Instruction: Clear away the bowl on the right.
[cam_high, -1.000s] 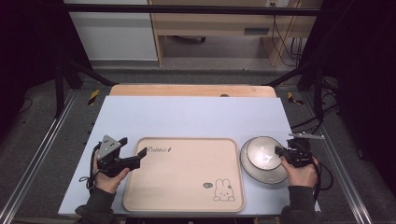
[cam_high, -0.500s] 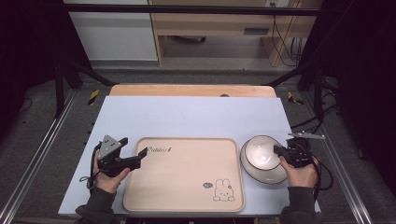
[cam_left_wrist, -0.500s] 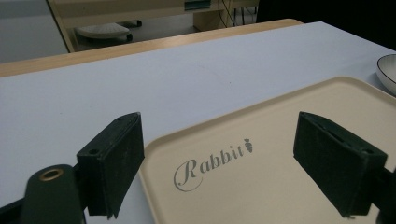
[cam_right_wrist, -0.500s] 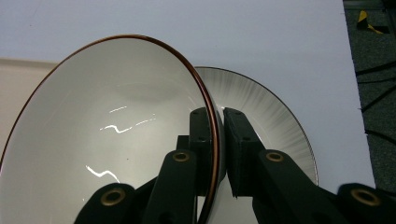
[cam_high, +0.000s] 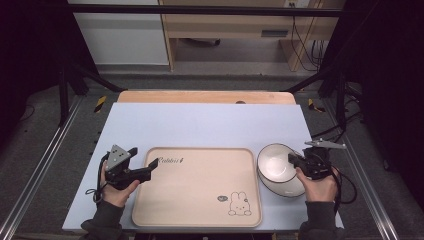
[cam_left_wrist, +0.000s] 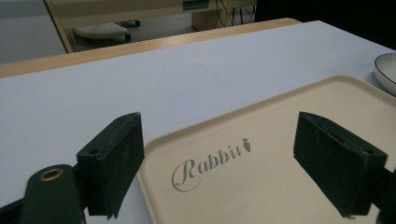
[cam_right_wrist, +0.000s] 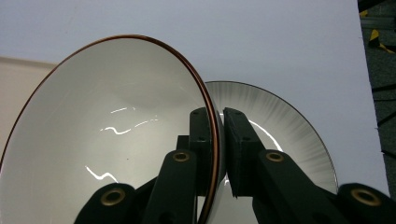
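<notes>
Beige plastic tray (cam_high: 197, 187) lies flat on the pale blue table cover (cam_high: 210, 125), near the person's edge, roughly centred. It carries the word "Rabbit" (cam_left_wrist: 210, 161) printed near its far left corner and a small rabbit drawing (cam_high: 239, 205) near its near right corner. Its surface is bare otherwise.

Left gripper (cam_high: 146, 173), held in the left hand (cam_high: 116, 192), sits just off the tray's left edge and points toward the tray. In the left gripper view its two black jaws stand wide apart with nothing between them; one jaw hangs over the table cover beside the tray rim, the other over the tray itself.

Right gripper (cam_high: 296, 161), in the right hand (cam_high: 319, 186), is at the right side of the table, just beyond the tray's right edge. Its jaws are pressed together on the rim of a white bowl (cam_right_wrist: 112, 135) with a thin copper-coloured edge, one jaw inside the rim and one outside. The bowl is tipped up on its side, its opening turned toward the tray. Beneath and behind it a second, shallower dish (cam_right_wrist: 285, 130) with a dark rim and grey radial streaks rests on the table cover. Whether bowl and dish touch, I cannot tell.
</notes>
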